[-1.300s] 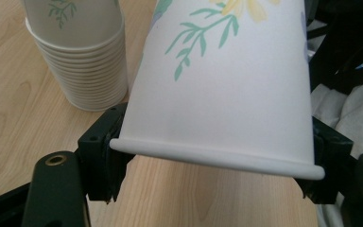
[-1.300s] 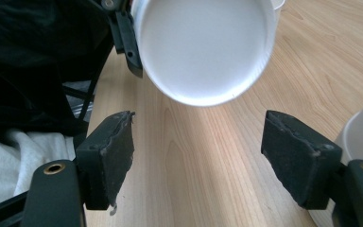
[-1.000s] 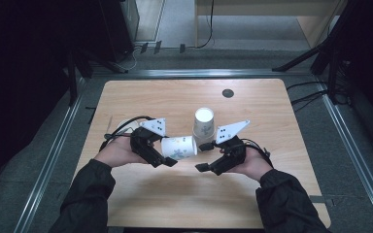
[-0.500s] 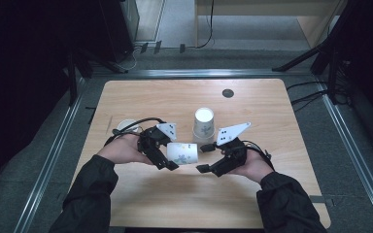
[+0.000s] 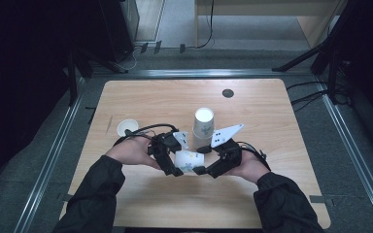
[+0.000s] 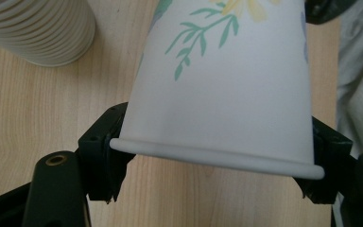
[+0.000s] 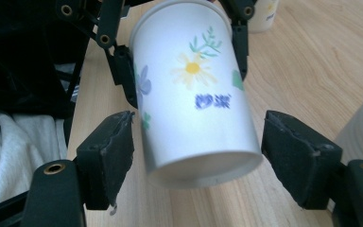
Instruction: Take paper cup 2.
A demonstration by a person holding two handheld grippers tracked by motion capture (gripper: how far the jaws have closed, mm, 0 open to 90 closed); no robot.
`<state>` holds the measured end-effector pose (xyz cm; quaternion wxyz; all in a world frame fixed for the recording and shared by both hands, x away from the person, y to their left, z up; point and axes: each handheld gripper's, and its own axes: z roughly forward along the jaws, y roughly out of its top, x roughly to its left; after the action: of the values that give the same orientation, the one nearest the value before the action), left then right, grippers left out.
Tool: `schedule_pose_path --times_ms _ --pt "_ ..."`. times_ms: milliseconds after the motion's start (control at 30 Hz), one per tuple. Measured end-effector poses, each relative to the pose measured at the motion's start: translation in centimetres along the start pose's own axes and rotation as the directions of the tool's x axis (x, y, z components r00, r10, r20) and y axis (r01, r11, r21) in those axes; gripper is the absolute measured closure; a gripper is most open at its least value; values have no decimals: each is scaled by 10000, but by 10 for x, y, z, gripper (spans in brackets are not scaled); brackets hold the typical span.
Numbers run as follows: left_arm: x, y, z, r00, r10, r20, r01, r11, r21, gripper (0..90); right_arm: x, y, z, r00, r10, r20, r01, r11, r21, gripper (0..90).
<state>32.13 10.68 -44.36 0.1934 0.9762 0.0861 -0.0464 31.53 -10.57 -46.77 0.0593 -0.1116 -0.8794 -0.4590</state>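
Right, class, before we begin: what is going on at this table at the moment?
A person at a wooden table works a pair of tongs in each hand. The left tongs grip a flowered paper cup near its rim, holding it on its side. The right tongs have their pads on either side of the cup's base end, apart from it, so they are open. An upside-down stack of cups stands just beyond, and a small white cup sits off to the left.

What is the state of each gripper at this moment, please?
Left gripper: closed on the rim end of the flowered paper cup.
Right gripper: open; jaws stand either side of the cup's base, apart from it.
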Motion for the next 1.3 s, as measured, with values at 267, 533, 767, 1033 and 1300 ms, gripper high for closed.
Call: schedule_pose_path --times_ms 267,533,767,1033,1300 --pt "-3 3 1 9998 205 44 -205 9997 -99 246 2 1 8 9998 -219 -46 220 9996 157 276" --pt "-2 1 2 9994 332 110 -329 9991 -271 246 5 2 11 9990 -431 -88 434 9985 341 336" --pt "-1 -2 -1 9993 351 127 -342 9973 -648 215 6 3 8 9985 -546 -20 547 9983 205 338" --pt "3 -8 -8 9998 116 140 -96 9913 -1315 186 3 2 -2 9988 -479 131 480 9988 -87 337" --pt "4 -19 -14 9995 -270 190 303 9784 -2044 186 1 3 -9 9986 -499 149 505 9979 -397 337"
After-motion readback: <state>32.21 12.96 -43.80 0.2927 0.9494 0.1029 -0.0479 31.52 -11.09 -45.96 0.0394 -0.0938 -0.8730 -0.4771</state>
